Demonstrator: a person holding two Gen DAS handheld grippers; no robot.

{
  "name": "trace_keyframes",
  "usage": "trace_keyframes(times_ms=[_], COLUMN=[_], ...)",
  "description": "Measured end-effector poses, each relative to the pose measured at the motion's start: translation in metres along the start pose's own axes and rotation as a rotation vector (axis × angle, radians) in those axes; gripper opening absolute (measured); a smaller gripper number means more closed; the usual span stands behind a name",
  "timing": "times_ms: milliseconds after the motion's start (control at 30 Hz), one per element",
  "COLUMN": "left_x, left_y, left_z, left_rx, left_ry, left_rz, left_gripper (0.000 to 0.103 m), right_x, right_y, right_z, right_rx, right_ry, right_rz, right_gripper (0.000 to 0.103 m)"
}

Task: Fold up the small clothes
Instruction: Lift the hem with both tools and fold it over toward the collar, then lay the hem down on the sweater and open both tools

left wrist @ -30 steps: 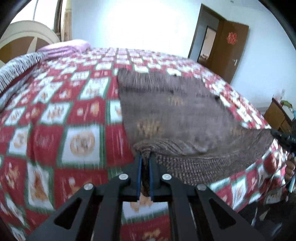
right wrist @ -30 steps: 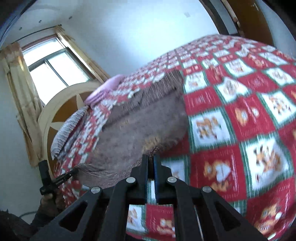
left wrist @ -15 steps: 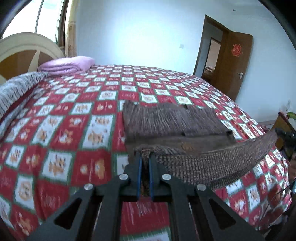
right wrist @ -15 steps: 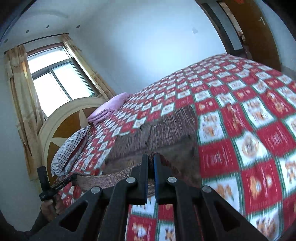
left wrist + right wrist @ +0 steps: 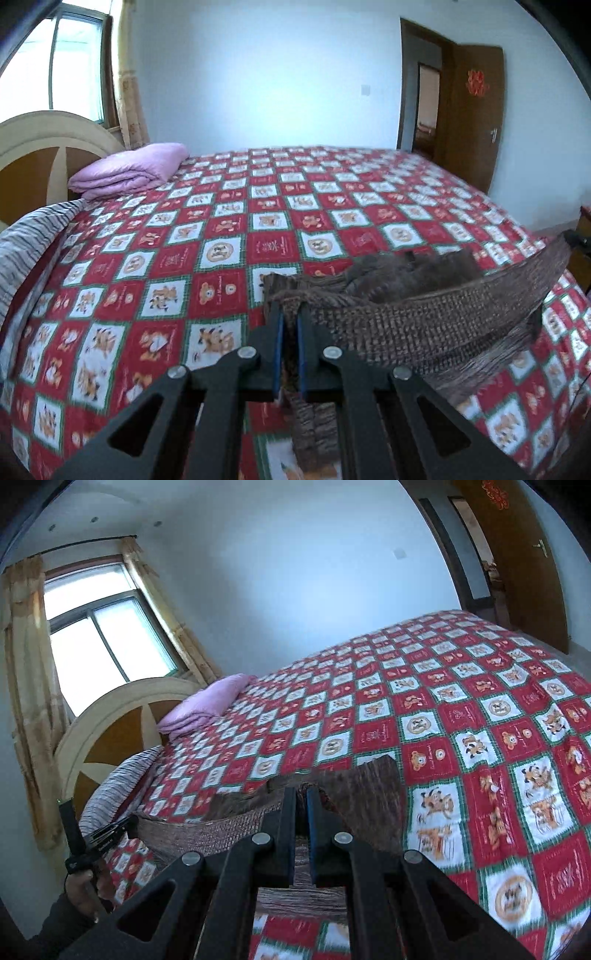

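A brown knitted garment (image 5: 424, 325) hangs stretched between my two grippers above the red checked bedspread (image 5: 229, 236). My left gripper (image 5: 289, 317) is shut on one corner of its ribbed hem. My right gripper (image 5: 301, 794) is shut on the other corner. The garment's far part (image 5: 413, 273) still lies bunched on the bed. In the right wrist view the garment (image 5: 365, 794) sags from the fingers toward the left gripper (image 5: 110, 834) at the lower left.
A folded pink quilt (image 5: 129, 173) and a striped pillow (image 5: 26, 243) lie by the wooden headboard (image 5: 40, 155) at the left. A brown door (image 5: 476, 110) stands open at the back right. A wooden cabinet (image 5: 583, 240) is at the right edge.
Both grippers have lifted the garment's near edge up off the bed and drawn it back. The cloth that lay flat a second ago now hangs taut between them.
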State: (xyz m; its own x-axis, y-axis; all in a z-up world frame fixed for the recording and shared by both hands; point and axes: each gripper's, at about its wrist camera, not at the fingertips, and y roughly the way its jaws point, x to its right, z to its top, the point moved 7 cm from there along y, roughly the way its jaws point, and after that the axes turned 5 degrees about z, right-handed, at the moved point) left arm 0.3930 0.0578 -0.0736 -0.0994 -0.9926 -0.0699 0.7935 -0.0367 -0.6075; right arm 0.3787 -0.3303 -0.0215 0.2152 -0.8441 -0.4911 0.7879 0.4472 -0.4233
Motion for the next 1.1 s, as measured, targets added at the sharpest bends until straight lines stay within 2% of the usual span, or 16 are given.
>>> trace_keyframes(times_ms=[233,333,400,467,500,533,567,600,633,667,767,800,867,900,1000,1100], left_x=[0.007,0.013,0.012,0.008,0.008,0.008,0.007,0.008,0.008,0.010,0.019,0.023,0.027,0.027,0.010,-0.029], left_y=[0.085,0.115,0.122,0.113,0.107,0.100,0.093,0.083,0.078,0.074,0.087,0.093,0.101,0.103,0.124,0.140], left_z=[-0.009,-0.019,-0.025,-0.031,-0.033,-0.037,-0.040,-0.045,-0.048,-0.053,-0.064,-0.065,-0.060,-0.056,-0.028,-0.005], left_rx=[-0.123,-0.136,-0.159,-0.163,-0.154,-0.142,-0.124,-0.091,-0.066,-0.044,-0.083,-0.085,-0.066,-0.063,-0.070,-0.117], left_ry=[0.045,0.107,0.120,0.083,0.083,0.095,0.115,0.146,0.171,0.211,0.303,0.341,0.377,0.378,0.319,0.149], left_rz=[0.039,0.119,0.173,0.152,0.141,0.142,0.151,0.169,0.184,0.194,0.209,0.242,0.281,0.295,0.401,0.476], left_gripper=[0.007,0.012,0.014,0.015,0.021,0.035,0.047,0.071,0.082,0.082,0.082,0.083,0.086,0.093,0.096,0.095], right_x=[0.050,0.077,0.093,0.097,0.096,0.094,0.091,0.086,0.079,0.074,0.064,0.061,0.056,0.054,0.049,0.048], right_y=[0.068,0.105,0.135,0.147,0.152,0.153,0.152,0.149,0.146,0.145,0.153,0.158,0.170,0.177,0.200,0.208], right_z=[-0.004,-0.010,-0.018,-0.021,-0.024,-0.027,-0.030,-0.035,-0.040,-0.046,-0.065,-0.071,-0.079,-0.079,-0.054,0.004], right_rx=[-0.081,-0.143,-0.210,-0.231,-0.252,-0.265,-0.272,-0.275,-0.275,-0.289,-0.371,-0.401,-0.453,-0.465,-0.439,-0.290], right_ry=[0.063,0.089,0.052,-0.023,-0.064,-0.089,-0.118,-0.148,-0.189,-0.230,-0.351,-0.379,-0.456,-0.503,-0.545,-0.496], right_rz=[-0.065,-0.103,-0.160,-0.231,-0.252,-0.268,-0.275,-0.276,-0.271,-0.268,-0.302,-0.307,-0.336,-0.371,-0.429,-0.501], right_gripper=[0.005,0.005,0.005,0.006,0.009,0.028,0.059,0.072,0.079,0.079,0.079,0.079,0.079,0.079,0.079,0.079])
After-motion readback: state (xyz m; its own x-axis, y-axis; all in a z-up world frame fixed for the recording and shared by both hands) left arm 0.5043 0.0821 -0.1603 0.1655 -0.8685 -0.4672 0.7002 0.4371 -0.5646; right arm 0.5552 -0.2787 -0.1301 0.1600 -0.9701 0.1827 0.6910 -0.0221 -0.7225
